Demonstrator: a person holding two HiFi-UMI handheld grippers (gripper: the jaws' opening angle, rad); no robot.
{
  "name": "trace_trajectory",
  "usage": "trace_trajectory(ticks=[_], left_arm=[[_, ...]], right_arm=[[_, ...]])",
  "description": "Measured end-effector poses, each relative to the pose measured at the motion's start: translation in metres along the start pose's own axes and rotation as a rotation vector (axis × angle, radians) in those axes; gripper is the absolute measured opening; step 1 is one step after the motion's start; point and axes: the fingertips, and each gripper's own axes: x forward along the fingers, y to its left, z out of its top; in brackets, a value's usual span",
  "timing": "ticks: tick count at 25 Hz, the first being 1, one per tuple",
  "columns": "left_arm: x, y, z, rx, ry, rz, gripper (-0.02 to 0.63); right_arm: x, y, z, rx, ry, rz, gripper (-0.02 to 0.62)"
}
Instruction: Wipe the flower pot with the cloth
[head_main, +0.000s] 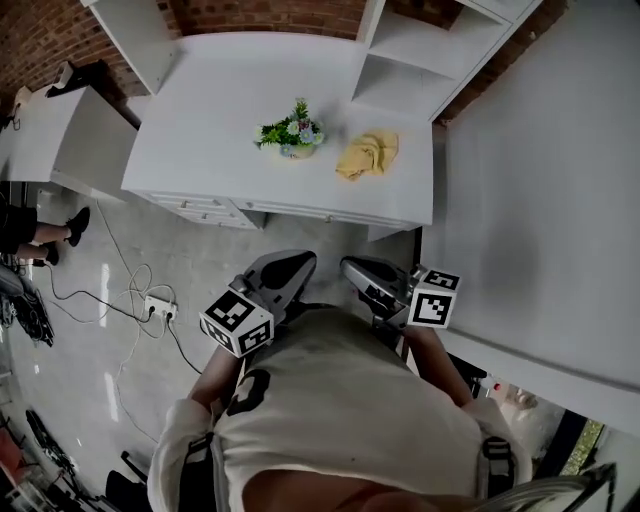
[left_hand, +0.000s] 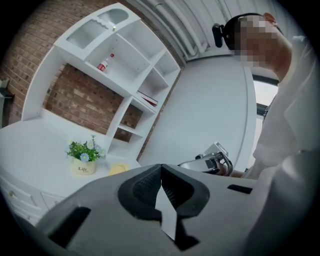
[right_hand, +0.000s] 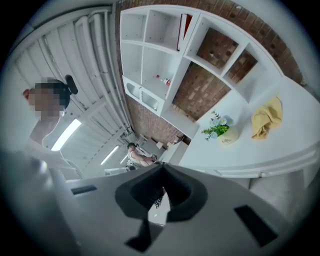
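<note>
This is a home-like set inside a workspace: at the top of the head view, a white counter (head_main: 200, 110) with a flower pot (head_main: 290, 140) and white shelves (head_main: 410, 60) stand against a brick wall (head_main: 270, 12). At lower left, cables (head_main: 120, 262) and a power strip (head_main: 158, 304) lie on the tiled floor (head_main: 80, 350).

A white table (head_main: 200, 120) carries a flower pot (head_main: 291, 137) with a yellow cloth (head_main: 368, 155) near it.

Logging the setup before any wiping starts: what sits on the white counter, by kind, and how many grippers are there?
Flower pot: 1
Yellow cloth: 1
Grippers: 2, the left gripper and the right gripper, jaws shut with nothing between them
Total: 4
</note>
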Motion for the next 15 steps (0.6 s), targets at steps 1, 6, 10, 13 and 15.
trace_trajectory(ticks=[1, 6, 10, 13, 15], left_arm=[[-0.006, 0.014, 0.006, -0.022, -0.009, -0.003, 0.02], [-0.03, 0.075, 0.025, -0.095, -0.03, -0.017, 0.02], [-0.046, 0.112, 0.036, -0.12, -0.053, -0.018, 0.02], [-0.053, 0.13, 0.039, -0.136, -0.067, -0.018, 0.02], [-0.055, 0.139, 0.04, -0.144, -0.071, -0.015, 0.02]], right_arm=[[0.013, 0.001, 0.003, -0.008, 0.018, -0.008, 0.008], [0.069, -0.002, 0.018, -0.019, 0.059, -0.058, 0.009], [0.102, -0.015, 0.022, 0.028, 0.076, -0.126, 0.009], [0.115, -0.023, 0.021, 0.07, 0.086, -0.162, 0.009], [0.118, -0.029, 0.024, 0.089, 0.08, -0.191, 0.009]])
